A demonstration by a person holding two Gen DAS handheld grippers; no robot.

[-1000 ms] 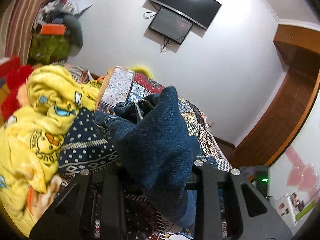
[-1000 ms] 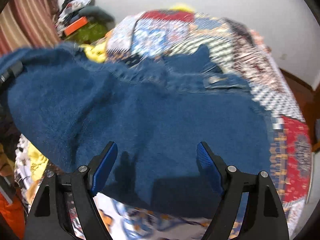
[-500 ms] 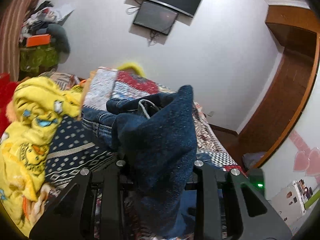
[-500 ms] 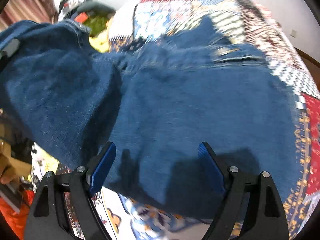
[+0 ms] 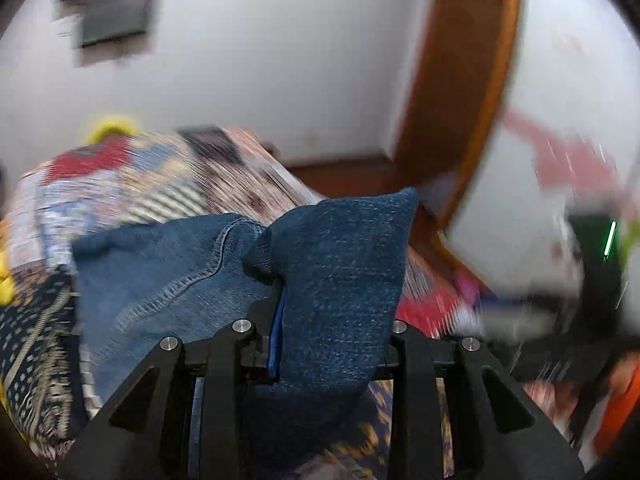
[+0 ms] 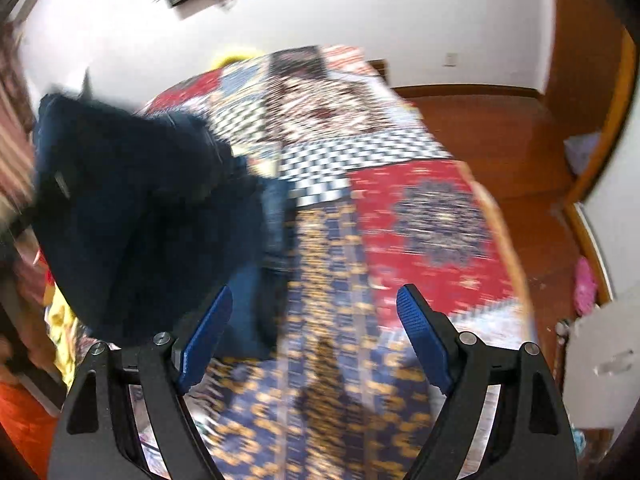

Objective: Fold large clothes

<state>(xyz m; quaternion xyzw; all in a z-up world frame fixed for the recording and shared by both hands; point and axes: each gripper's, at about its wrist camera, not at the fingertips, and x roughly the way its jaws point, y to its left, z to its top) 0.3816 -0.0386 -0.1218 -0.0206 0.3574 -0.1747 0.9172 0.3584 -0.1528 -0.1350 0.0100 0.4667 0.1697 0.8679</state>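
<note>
Jeans swing clear of the right side!

The jeans [image 5: 168,280] hang bunched over the bed's [image 6: 420,216] left edge, pinched in the left gripper [image 5: 316,336], its fingers pressed on denim. A second ago they spread under the right gripper [image 6: 312,320]; now its fingers gape over bare quilt. A fresh fold needs a new right-hand grab.

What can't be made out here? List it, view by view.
- Left wrist view: the left gripper fingertips, buried in the jeans.
- Left wrist view: the wall screen, smeared by motion blur.
- Right wrist view: the jeans' shape, dark and blurred.
- Right wrist view: the bedspread pattern, blurred; the right gripper stands open.
</note>
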